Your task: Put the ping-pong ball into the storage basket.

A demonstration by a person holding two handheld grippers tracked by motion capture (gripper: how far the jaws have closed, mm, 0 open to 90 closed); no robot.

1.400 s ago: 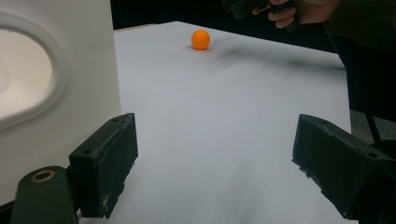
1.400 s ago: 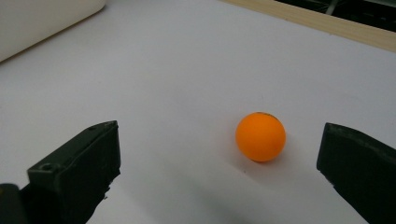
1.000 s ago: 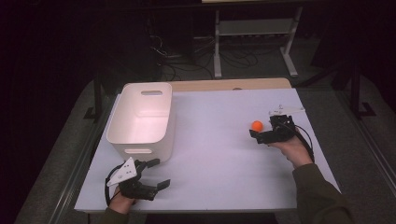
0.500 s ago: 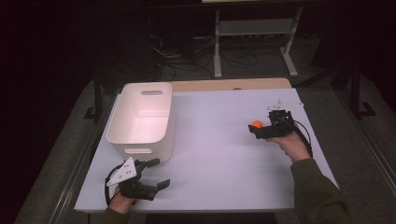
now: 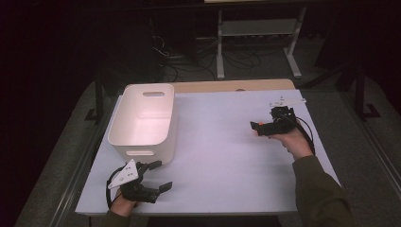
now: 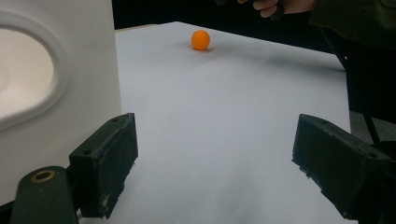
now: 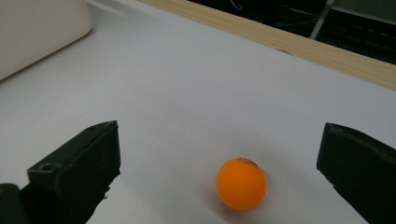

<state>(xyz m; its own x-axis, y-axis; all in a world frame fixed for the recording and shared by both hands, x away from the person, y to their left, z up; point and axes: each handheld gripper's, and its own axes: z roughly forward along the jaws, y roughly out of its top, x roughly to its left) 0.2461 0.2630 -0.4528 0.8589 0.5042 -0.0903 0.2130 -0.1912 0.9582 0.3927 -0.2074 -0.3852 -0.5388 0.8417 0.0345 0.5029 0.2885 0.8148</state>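
Observation:
A small orange ball (image 7: 241,183) lies on the white table top (image 5: 222,161). My right gripper (image 7: 219,142) is open, its two black jaws set wide on either side of the ball and not touching it. From above the right gripper (image 5: 257,128) sits low over the ball (image 5: 261,124), which is mostly covered. My left gripper (image 5: 162,175) rests open at the table's near left corner, beside the white bin (image 5: 142,118). Along its jaws (image 6: 212,149) the ball (image 6: 200,39) lies far off across the table.
The white bin (image 6: 56,93) with a handle slot stands close to the left gripper's left jaw. A wooden strip (image 7: 299,44) edges the table's far side. The other hand (image 6: 280,5) and a dark sleeve (image 5: 321,189) show on the right.
The right gripper has moved a little left and down over the orange ball, which now lies between its jaws. The left gripper has stayed still.

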